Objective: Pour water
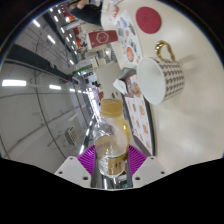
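While tilted, bottle (113,135) sits clamped between jaws.

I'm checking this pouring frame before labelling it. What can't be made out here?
- Gripper view: the bottle's base is hidden behind the gripper pads pressing on it.
- Whether any water is leaving the bottle's mouth: too small to tell.
- Inside of the mug: its tilted wall hides any water level.
- Print on the red-and-white box: too small to read.

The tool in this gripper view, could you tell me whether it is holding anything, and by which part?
Yes: the tool is shut on a clear plastic bottle, both pads pressing its lower body near the label. The bottle is tilted toward a patterned cup.
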A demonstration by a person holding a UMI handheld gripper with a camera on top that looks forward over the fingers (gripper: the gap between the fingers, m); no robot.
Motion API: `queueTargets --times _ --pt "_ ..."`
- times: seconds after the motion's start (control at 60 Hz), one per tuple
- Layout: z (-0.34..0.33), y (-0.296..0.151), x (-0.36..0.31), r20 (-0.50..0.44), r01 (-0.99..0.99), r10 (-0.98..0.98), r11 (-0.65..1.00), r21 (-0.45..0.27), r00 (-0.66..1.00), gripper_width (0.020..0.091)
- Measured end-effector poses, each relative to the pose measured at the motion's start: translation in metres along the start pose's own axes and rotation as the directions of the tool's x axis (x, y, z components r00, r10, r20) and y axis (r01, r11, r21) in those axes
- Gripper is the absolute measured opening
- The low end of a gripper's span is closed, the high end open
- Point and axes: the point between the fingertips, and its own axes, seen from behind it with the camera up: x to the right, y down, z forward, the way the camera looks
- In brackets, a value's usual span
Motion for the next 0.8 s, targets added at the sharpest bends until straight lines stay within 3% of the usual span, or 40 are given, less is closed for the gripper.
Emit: queueTargets --times 0.1,0.267,0.417,0.5,0.6,0.717,0.8 --pt "-0.012 -0.014 0.008 -0.001 -0.139 0.139 0.99 -0.005 0.99 0.04" --pt "-0.016 -0.013 0.016 -0.057 -0.096 0.094 0.994 -0.05 0.994 0.0401" --pt "-0.021 -0.007 0.0 -0.125 0.269 -0.289 0.95 -0.156 0.949 0.0403" --pt "-0.021 -0.016 -0.025 -0.125 0.573 -0.597 0.799 -0.181 0.793 0.0403" --pt "-0.033 -0.045 -0.07 -0.106 0.826 -0.841 0.54 -0.159 0.53 0.0403" --pt "-0.048 -0.1 -0.105 -0.144 0.968 -0.968 0.222 -0.118 0.205 0.0403" --pt "-0.062 -0.144 -0.107 -0.207 0.99 -0.978 -0.006 -0.141 -0.036 0.0403"
